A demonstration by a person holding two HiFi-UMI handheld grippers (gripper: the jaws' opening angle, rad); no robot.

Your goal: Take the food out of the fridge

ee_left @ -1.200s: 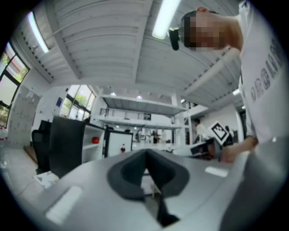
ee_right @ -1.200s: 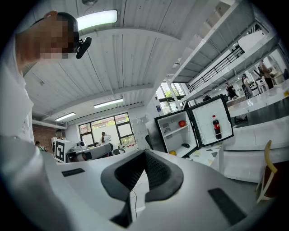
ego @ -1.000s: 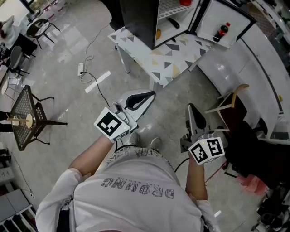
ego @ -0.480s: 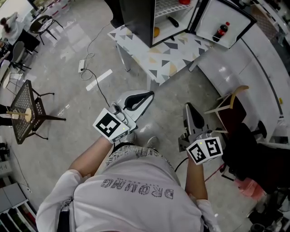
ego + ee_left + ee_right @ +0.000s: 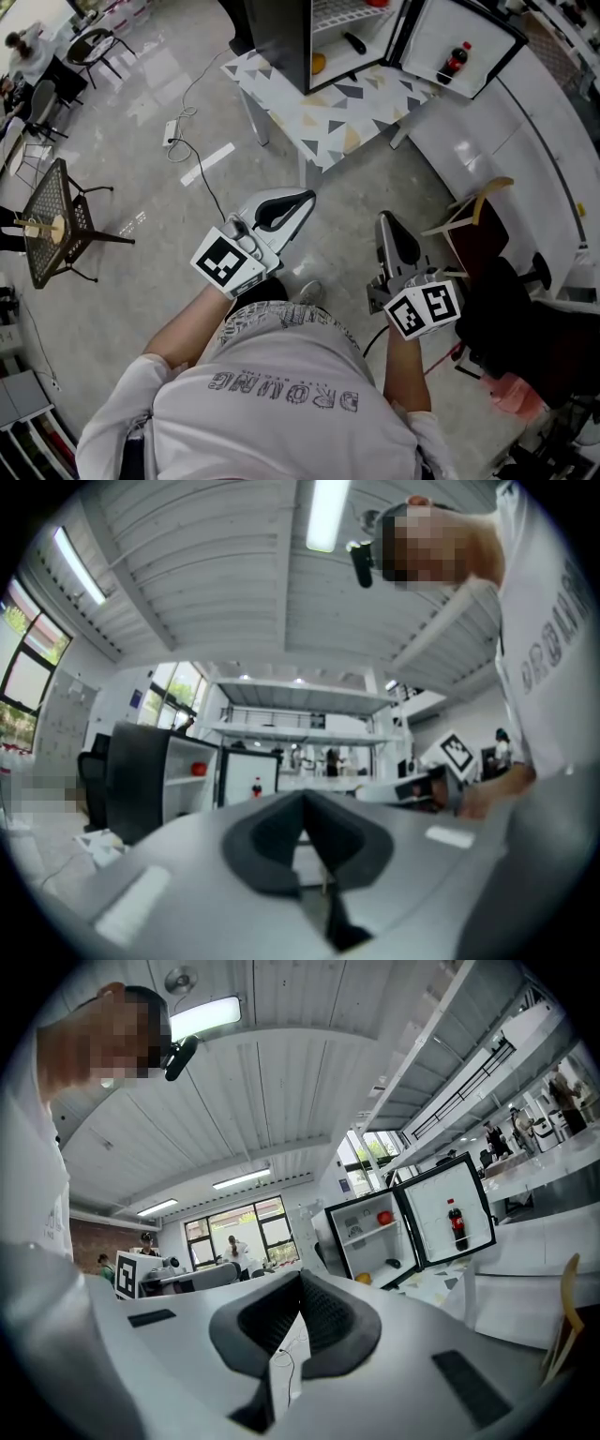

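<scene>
A black mini fridge stands open on a table with a triangle-patterned top, at the top of the head view. Inside lie an orange fruit, a dark item and, on the upper shelf, a red fruit. A cola bottle stands in the open door. My left gripper and right gripper are held level in front of the person, well short of the table. Both are shut and hold nothing. The left gripper view shows the fridge far ahead, beyond the left gripper.
A wooden chair and a white counter stand to the right. A black wire-mesh side table is at the left. A power strip with a cable lies on the floor left of the table.
Both grippers have moved a little toward the fridge table as the person steps forward. Their jaws stay shut.
</scene>
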